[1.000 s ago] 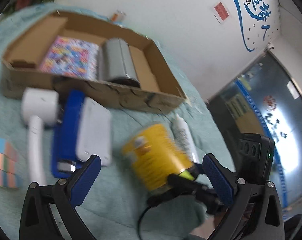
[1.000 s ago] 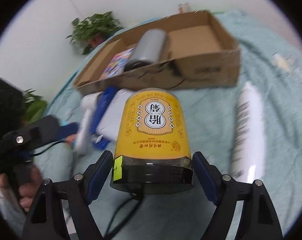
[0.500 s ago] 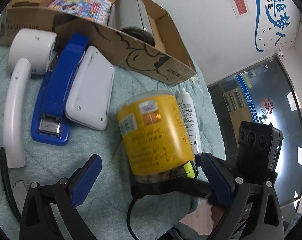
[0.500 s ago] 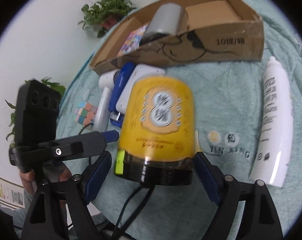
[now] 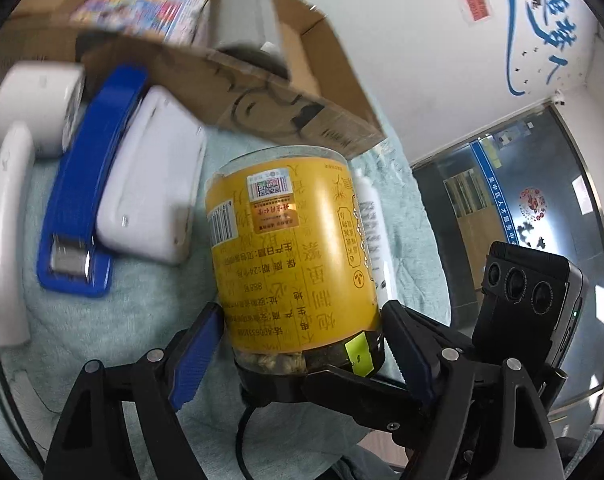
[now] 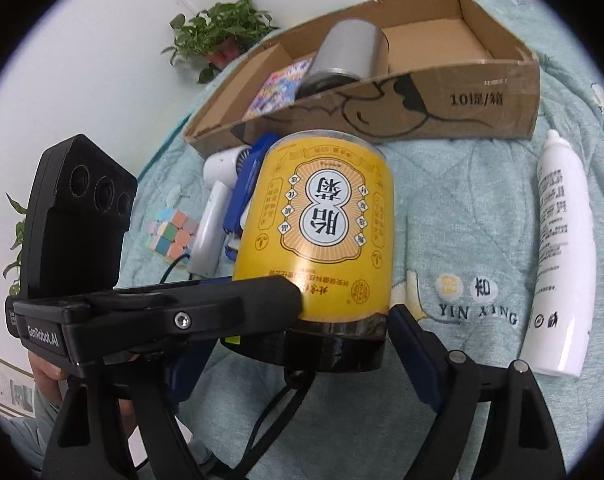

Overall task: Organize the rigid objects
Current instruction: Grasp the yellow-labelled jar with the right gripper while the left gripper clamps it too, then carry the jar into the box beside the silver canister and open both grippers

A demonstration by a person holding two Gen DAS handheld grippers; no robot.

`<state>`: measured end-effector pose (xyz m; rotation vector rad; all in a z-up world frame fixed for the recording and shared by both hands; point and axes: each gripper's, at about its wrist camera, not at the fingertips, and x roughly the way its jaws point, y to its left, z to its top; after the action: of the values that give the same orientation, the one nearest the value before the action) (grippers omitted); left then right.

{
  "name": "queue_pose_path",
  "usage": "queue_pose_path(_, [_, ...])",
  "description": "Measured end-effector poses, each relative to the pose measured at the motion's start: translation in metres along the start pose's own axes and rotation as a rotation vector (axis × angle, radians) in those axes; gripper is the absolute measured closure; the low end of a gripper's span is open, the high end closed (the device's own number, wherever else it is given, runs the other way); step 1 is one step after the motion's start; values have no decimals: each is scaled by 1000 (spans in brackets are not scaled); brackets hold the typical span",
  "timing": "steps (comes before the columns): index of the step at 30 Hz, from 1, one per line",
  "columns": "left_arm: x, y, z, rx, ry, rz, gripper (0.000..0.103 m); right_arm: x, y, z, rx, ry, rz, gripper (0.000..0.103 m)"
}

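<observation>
Both your grippers meet on the yellow jar [image 6: 322,240], which is held above the teal quilt [image 6: 462,240].

Your right gripper [image 6: 302,348] clasps the jar at its black lid end, tilted downward; your left gripper [image 5: 302,344], also angled down, has just been closing with the jar between its pads, which now touch its sides. Beyond lie a white bottle [image 6: 562,260], a blue stapler [image 5: 90,184], a white handheld device [image 5: 18,152] and a colour cube [image 6: 172,236]. Farthest, the cardboard box [image 6: 442,104] holds a grey can [image 6: 342,56].
</observation>
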<state>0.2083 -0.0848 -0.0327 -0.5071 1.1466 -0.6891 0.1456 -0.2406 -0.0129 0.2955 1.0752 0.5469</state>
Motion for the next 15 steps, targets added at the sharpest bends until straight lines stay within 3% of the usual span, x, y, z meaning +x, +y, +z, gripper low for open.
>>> queue_pose_path(10, [-34, -64, 62, 199, -127, 9, 26, -51, 12, 56, -101, -220, -26, 19])
queue_pose_path(15, [-51, -91, 105, 278, -169, 33, 26, -64, 9, 100, -112, -271, -28, 19])
